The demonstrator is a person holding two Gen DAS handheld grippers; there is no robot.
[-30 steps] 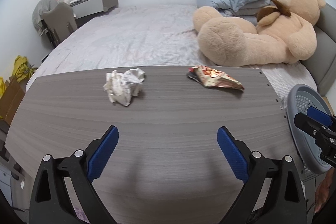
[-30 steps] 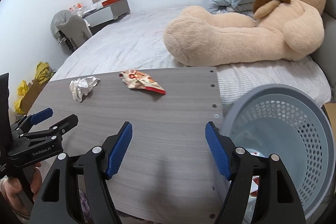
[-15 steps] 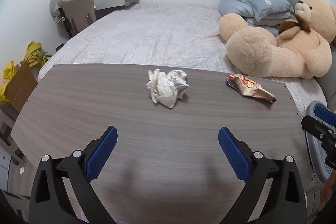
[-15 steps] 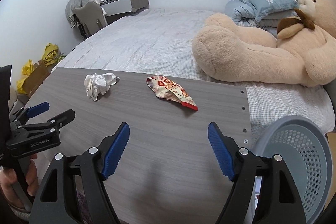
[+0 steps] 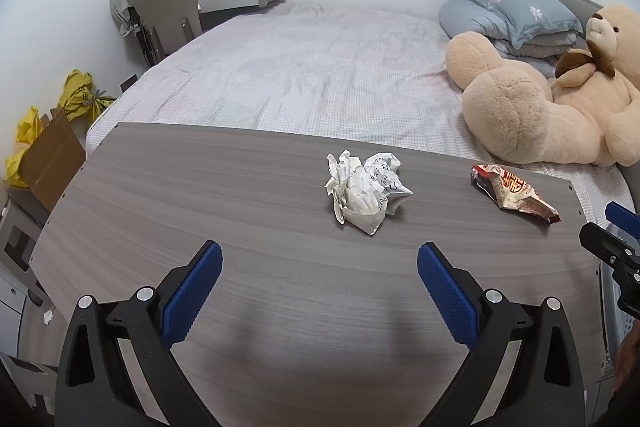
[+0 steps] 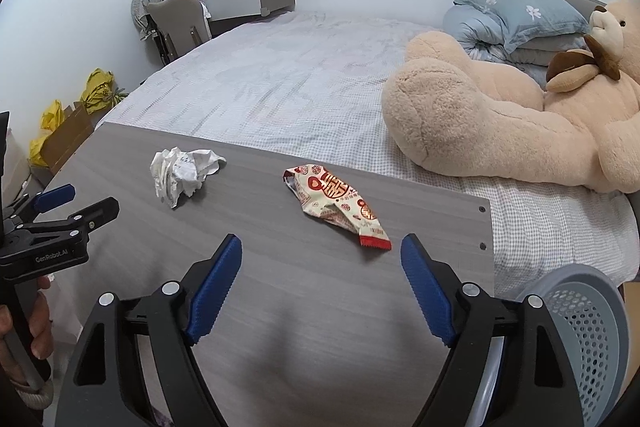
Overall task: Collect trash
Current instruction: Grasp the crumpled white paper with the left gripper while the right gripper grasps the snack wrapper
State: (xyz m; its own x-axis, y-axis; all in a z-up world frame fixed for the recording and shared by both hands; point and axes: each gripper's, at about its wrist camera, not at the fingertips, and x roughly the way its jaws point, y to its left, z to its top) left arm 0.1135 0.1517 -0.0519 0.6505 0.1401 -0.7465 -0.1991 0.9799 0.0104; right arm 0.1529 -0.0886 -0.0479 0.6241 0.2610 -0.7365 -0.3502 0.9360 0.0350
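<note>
Left gripper [image 6: 76, 205] body: read "GenRobot.AI".
Snack wrapper [image 6: 338, 207]: red characters, unreadable.
Crumpled paper [image 5: 366, 187]: handwriting, illegible.

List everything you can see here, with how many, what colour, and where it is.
crumpled paper: one, white, on the table, left of the wrapper
snack wrapper: one, cream and red, on the table toward its right end
table: one, grey wood grain, at the foot of the bed
waste basket: one, blue-grey, perforated, beside the table's right end
bed: one, pale grey cover, behind the table
teddy bear: one, tan, lying on the bed at right
pillow: one, blue-grey, on folded bedding
chair: one, grey, by the far desk
left tongs: blue pads, open, above the table
right tongs: blue pads, open, near the wrapper
</note>
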